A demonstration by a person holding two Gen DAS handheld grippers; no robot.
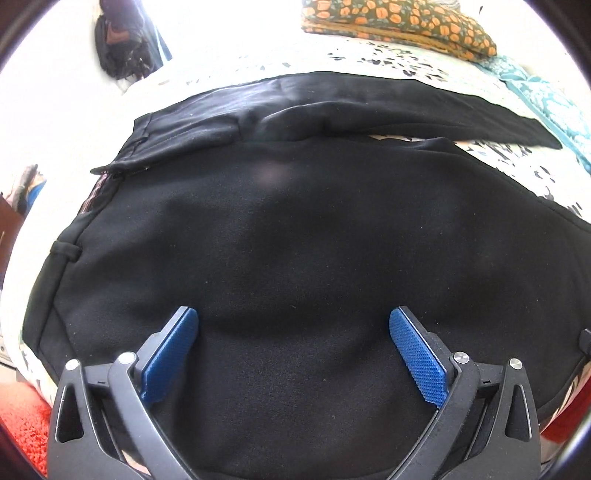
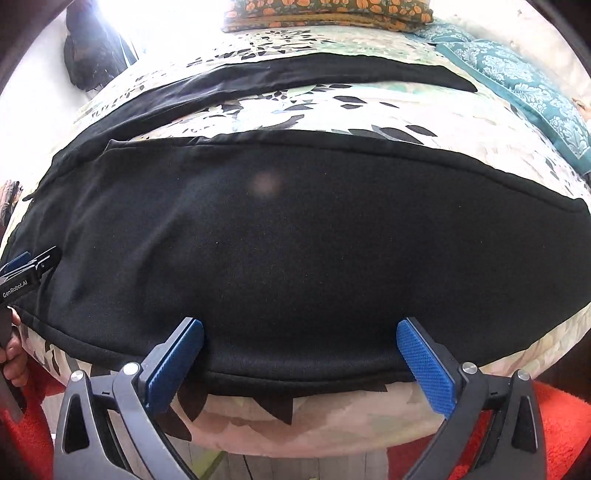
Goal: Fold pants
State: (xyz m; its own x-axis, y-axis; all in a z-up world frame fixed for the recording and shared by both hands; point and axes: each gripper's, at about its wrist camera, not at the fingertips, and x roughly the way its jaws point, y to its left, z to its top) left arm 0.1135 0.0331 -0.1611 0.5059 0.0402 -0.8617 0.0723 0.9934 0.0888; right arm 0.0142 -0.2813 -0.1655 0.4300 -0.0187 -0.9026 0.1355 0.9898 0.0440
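Observation:
Black pants (image 1: pixel 295 229) lie flat on a bed with a leaf-print sheet (image 1: pixel 517 158). Their waistband is at the left, and the two legs run to the right, split apart. My left gripper (image 1: pixel 293 317) hovers open over the seat area near the waist, with the blue pads (image 1: pixel 173 350) wide apart and nothing between them. My right gripper (image 2: pixel 300 328) is open above the near leg (image 2: pixel 295 240), close to its near edge. The far leg (image 2: pixel 295 74) stretches across the bed behind it. The left gripper (image 2: pixel 27 269) shows at the left edge of the right wrist view.
An orange-patterned pillow (image 1: pixel 399 22) and a teal patterned cloth (image 2: pixel 517 81) lie at the far side of the bed. A dark bag (image 1: pixel 122 40) hangs at the back left. A red rug (image 2: pixel 561 424) lies below the bed's near edge. A hand (image 2: pixel 14 362) holds the left gripper.

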